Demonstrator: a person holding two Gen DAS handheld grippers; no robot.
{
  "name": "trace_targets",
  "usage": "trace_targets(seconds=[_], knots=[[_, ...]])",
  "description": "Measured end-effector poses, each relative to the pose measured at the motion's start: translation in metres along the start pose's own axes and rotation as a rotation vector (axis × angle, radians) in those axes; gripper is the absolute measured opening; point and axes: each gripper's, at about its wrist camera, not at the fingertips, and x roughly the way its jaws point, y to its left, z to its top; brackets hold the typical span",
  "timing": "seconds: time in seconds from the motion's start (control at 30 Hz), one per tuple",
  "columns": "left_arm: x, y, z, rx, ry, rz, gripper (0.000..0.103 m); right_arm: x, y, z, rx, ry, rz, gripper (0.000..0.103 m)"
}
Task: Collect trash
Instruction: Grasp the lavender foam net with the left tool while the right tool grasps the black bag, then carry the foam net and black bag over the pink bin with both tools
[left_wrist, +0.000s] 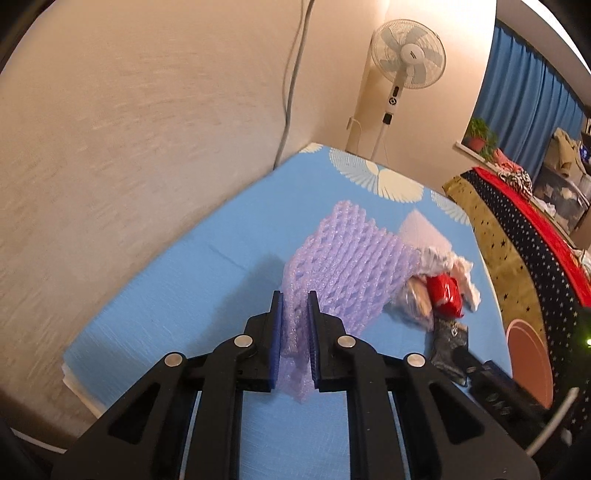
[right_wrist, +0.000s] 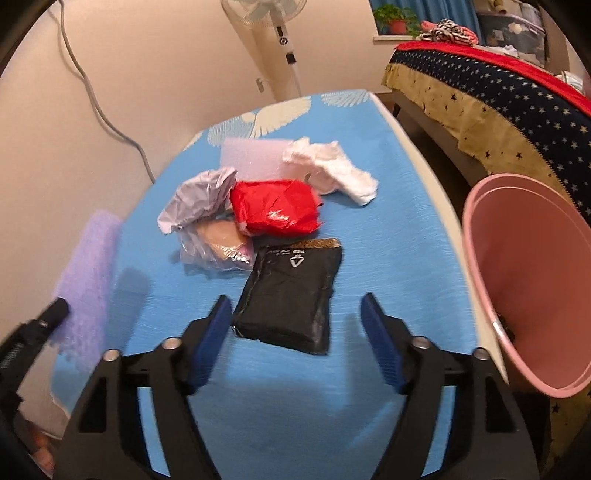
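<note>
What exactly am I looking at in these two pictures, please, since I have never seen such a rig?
A person holds a two-finger gripper in each hand; a fisheye camera on each looks along its fingers. The left view shows the left gripper shut on purple foam net. The right view shows the right gripper open just short of a black pouch. On the blue table also lie a red packet, white tissue, a foam sheet and a clear bag. The pink bin stands to its right.

Trash items counted on the table: seven.

- One purple foam net (left_wrist: 347, 258)
- One foam sheet (right_wrist: 255, 157)
- One white crumpled paper (right_wrist: 332, 170)
- One red wrapper (right_wrist: 275, 210)
- One grey bag (right_wrist: 199, 195)
- One clear bag (right_wrist: 218, 251)
- One black pouch (right_wrist: 291, 295)

One pink bin (right_wrist: 535, 280), right of the right-hand tool.
</note>
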Motion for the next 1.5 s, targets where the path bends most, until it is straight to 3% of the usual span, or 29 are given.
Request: trace_targets(seconds=[0.1, 0.27, 0.37, 0.43, 0.53, 1.5], knots=[[0.001, -0.001, 0.004, -0.006, -0.004, -0.001, 0.012, 0.013, 0.011, 0.006, -0.023, 0.041, -0.02, 0.091], [0.007, -0.002, 0.003, -0.01, 0.005, 0.002, 0.012, 0.029, 0.022, 0.004, -0.084, 0.092, -0.11, 0.093], [0.008, -0.001, 0.003, -0.022, 0.009, -0.002, 0.012, 0.029, 0.025, 0.001, -0.116, 0.085, -0.155, 0.085], [0.009, -0.003, 0.003, -0.027, 0.008, -0.011, 0.012, 0.024, 0.02, 0.0, -0.111, 0.067, -0.171, 0.064], [0.01, -0.006, 0.003, -0.02, 0.006, -0.02, 0.012, 0.02, 0.014, 0.0, -0.108, 0.061, -0.159, 0.057], [-0.011, -0.031, -0.002, 0.053, -0.022, -0.108, 0.013, -0.106, -0.045, 0.012, -0.042, -0.226, -0.184, 0.055]])
